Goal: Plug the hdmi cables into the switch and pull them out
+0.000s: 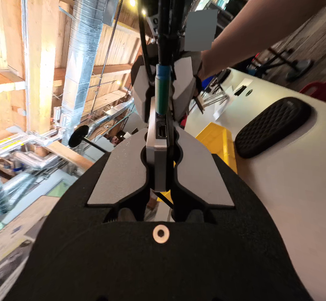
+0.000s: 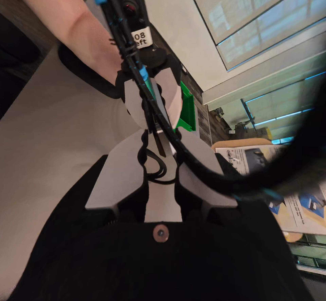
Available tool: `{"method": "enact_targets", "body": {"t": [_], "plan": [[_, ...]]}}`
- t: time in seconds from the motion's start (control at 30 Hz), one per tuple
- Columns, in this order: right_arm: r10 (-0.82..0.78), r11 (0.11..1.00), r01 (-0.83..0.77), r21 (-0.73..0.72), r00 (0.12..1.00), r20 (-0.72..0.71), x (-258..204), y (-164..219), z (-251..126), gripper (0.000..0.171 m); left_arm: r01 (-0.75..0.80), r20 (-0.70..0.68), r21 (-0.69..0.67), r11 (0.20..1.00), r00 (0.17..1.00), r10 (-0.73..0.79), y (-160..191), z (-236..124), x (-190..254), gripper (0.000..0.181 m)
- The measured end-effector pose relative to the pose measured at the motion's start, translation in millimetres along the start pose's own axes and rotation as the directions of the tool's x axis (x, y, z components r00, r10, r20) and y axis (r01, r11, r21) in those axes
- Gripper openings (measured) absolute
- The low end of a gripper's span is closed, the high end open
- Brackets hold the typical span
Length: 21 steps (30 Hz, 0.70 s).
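Up close, the left gripper (image 1: pixel 159 153) has its two grey, matte-faced fingers pressed against the flat sides of a slim silver metal switch (image 1: pixel 157 156), which is held edge-on and raised clear of the white bench (image 1: pixel 282 195). An empty socket (image 1: pixel 161 131) shows on the narrow edge of the switch. Just beyond it, a plug with a green and blue sleeve (image 1: pixel 162 89) is seated in the far end of that edge, and its black braided cable (image 1: pixel 163 27) runs away from the camera. The right gripper (image 1: pixel 163 89) meets it head-on, its grey fingers bracketing the green sleeve; whether they actually pinch it cannot be told. A bare forearm (image 1: pixel 255 27) reaches in behind that gripper.

On the bench's right side lies a black oval case (image 1: pixel 271 126) with a quilted diamond texture. Past the bench's near edge sits a yellow plastic bin (image 1: pixel 217 139); its contents are hidden.

From the right wrist view, a thick black cable (image 2: pixel 185 153) drapes across the right gripper's fingers (image 2: pixel 194 160), and a green plastic bin (image 2: pixel 187 109) sits behind the left gripper.
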State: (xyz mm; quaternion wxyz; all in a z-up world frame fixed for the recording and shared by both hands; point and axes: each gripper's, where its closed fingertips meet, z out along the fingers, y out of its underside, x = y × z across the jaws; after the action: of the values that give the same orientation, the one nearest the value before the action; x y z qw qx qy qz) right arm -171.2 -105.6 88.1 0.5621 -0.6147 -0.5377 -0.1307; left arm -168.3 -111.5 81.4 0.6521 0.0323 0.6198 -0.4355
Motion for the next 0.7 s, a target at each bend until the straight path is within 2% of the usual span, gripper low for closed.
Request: {"method": "enact_targets", "body": {"t": [0.07,0.1,0.17,0.23,0.33,0.43,0.57,0.7], "plan": [[-0.019,1.0,0.019,0.006,1.0,0.015,-5.2,-3.2,6.3,0.03,0.031,-0.022,0.014,0.999,0.999,-0.03,-1.8,0.3,3.0,0.023],[-0.014,1.0,0.014,0.005,1.0,0.001,-3.0,-4.2,6.5,0.023,0.041,-0.034,0.016,0.999,0.999,-0.04,-0.3,0.1,3.6,0.023],[-0.014,0.999,0.014,-0.041,1.0,0.0,-3.0,1.1,6.9,0.021,0.086,-0.039,0.004,0.996,0.996,-0.086,4.6,1.4,2.0,0.025],[-0.022,0.995,0.021,-0.101,1.0,-0.016,0.1,9.8,5.2,0.019,0.101,-0.01,-0.025,0.995,0.995,-0.101,12.6,2.3,-4.4,0.031],[-0.017,0.983,0.002,-0.185,0.997,-0.076,15.0,30.4,-4.7,0.019,0.123,0.062,-0.069,0.99,0.991,-0.119,23.5,-3.4,-26.3,0.05],[-0.004,0.967,-0.047,-0.252,0.98,-0.197,51.6,49.7,-26.6,0.019,0.149,0.155,-0.134,0.98,0.98,-0.128,38.1,-16.6,-58.0,0.059],[-0.019,0.945,-0.107,-0.31,0.927,-0.375,124.1,63.3,-68.1,0.019,0.164,0.22,-0.18,0.97,0.968,-0.123,48.3,-32.4,-83.5,0.054],[-0.033,0.897,-0.199,-0.396,0.862,-0.507,189.7,84.9,-109.1,0.019,0.14,0.24,-0.168,0.976,0.966,-0.098,45.3,-36.3,-89.0,0.047]]}}
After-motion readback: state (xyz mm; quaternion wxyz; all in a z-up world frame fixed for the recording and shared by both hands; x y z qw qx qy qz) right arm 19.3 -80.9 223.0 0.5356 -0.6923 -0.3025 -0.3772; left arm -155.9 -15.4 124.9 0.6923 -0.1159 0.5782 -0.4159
